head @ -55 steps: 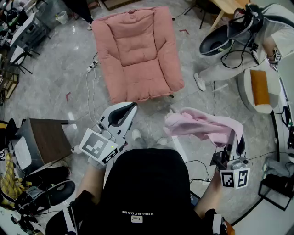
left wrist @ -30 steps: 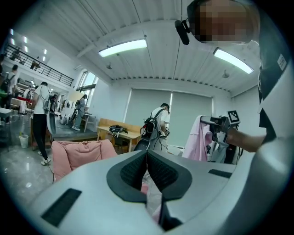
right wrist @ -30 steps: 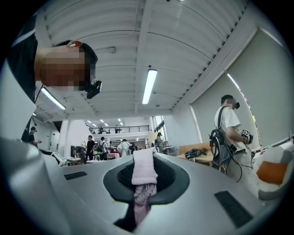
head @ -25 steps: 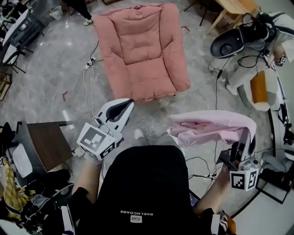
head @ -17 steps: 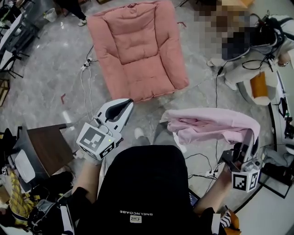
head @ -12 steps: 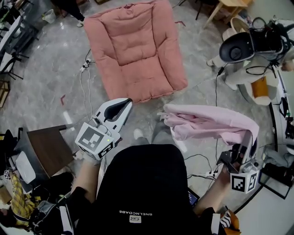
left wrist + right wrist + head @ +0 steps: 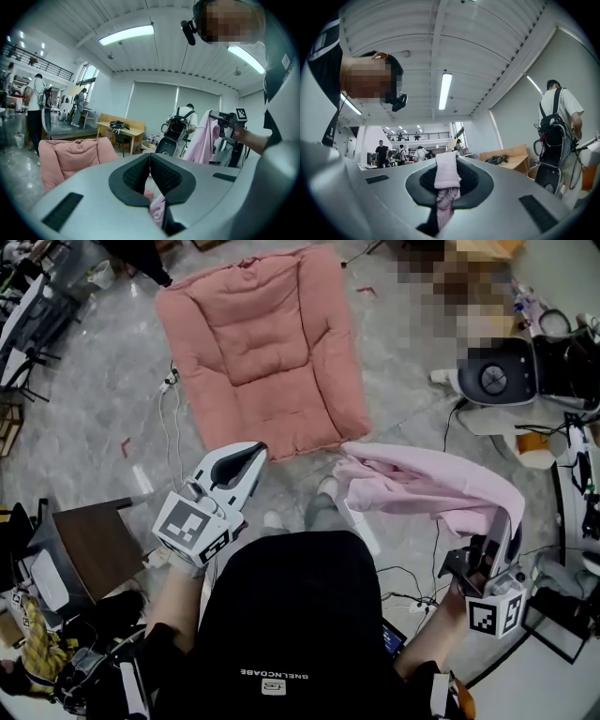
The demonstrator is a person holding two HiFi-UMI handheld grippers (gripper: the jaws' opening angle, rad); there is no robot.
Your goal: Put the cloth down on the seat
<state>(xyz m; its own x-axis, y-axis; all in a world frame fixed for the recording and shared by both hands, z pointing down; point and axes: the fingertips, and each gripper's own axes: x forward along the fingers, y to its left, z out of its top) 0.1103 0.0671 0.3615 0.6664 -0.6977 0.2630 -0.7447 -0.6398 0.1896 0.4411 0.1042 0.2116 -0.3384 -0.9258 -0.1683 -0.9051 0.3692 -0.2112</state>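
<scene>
pink cloth (image 7: 422,486) free end now sits just beside cushioned seat (image 7: 253,343) front edge, closer than before; right hand-held gripper (image 7: 495,532) clamps it, left hand-held gripper (image 7: 246,454) closed, empty; lay-down looks next

Left hand-held gripper (image 7: 150,159) jaws together; pink seat (image 7: 70,157) left.

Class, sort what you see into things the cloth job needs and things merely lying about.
Job: pink cloth, clamped in right gripper; pink seat; left gripper, shut, empty.
Lying about: brown side table; floor cables.
</scene>
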